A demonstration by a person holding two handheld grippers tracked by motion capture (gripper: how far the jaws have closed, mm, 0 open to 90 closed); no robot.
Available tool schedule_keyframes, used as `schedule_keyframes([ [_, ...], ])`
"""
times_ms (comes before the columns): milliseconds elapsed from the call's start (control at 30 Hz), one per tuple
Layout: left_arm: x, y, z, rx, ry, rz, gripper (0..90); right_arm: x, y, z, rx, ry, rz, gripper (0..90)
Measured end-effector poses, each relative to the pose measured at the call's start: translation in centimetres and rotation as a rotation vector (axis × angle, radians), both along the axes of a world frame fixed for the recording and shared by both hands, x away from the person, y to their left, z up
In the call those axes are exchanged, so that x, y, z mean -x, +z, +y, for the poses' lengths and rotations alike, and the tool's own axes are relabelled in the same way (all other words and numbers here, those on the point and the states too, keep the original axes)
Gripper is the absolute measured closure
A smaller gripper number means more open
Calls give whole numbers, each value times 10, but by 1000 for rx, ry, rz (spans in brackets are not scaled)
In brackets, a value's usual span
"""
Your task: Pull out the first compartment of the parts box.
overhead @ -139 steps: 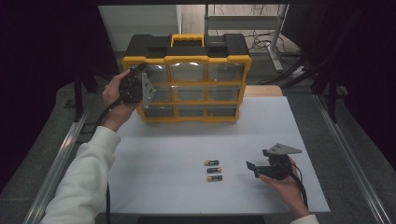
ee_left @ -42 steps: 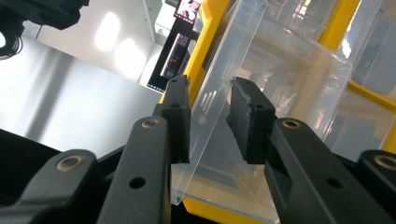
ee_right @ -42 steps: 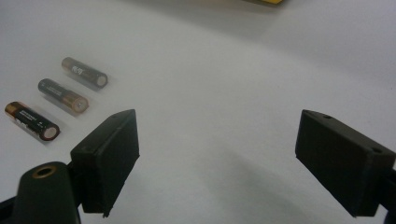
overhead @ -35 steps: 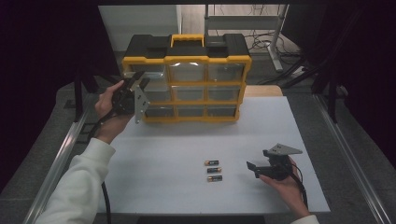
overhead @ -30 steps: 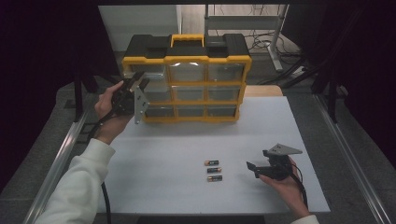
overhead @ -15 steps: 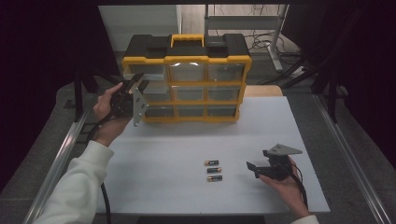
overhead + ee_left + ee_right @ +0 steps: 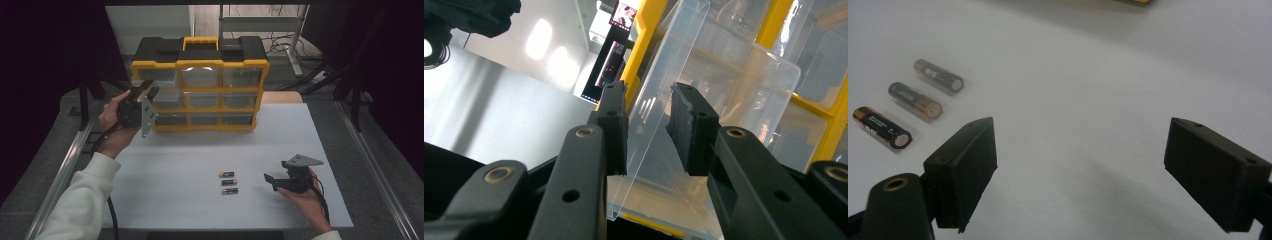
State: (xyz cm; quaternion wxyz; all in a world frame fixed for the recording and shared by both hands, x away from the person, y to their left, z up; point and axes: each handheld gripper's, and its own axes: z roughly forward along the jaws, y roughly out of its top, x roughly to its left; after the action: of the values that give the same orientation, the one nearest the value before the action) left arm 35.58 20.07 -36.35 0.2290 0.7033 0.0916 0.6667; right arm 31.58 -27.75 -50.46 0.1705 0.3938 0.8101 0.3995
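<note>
Your left tool [image 7: 649,131] is clamped on the front wall of a clear plastic drawer [image 7: 704,90], drawn partway out of the left column of the yellow-and-black parts cabinet [image 7: 200,85]. Your right tool [image 7: 1080,165] rests with jaws wide apart and empty on the white tabletop [image 7: 175,165], near three AA batteries [image 7: 228,182]. The drawer looks opened; loading the batteries seems left.
</note>
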Motion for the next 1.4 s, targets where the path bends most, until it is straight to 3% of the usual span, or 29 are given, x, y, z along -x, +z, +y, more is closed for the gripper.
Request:
schedule_keyframes([
  [1400, 18, -1, 2, 4, -30, -8, 692, 0, 0, 0, 6, -4, 4, 137],
])
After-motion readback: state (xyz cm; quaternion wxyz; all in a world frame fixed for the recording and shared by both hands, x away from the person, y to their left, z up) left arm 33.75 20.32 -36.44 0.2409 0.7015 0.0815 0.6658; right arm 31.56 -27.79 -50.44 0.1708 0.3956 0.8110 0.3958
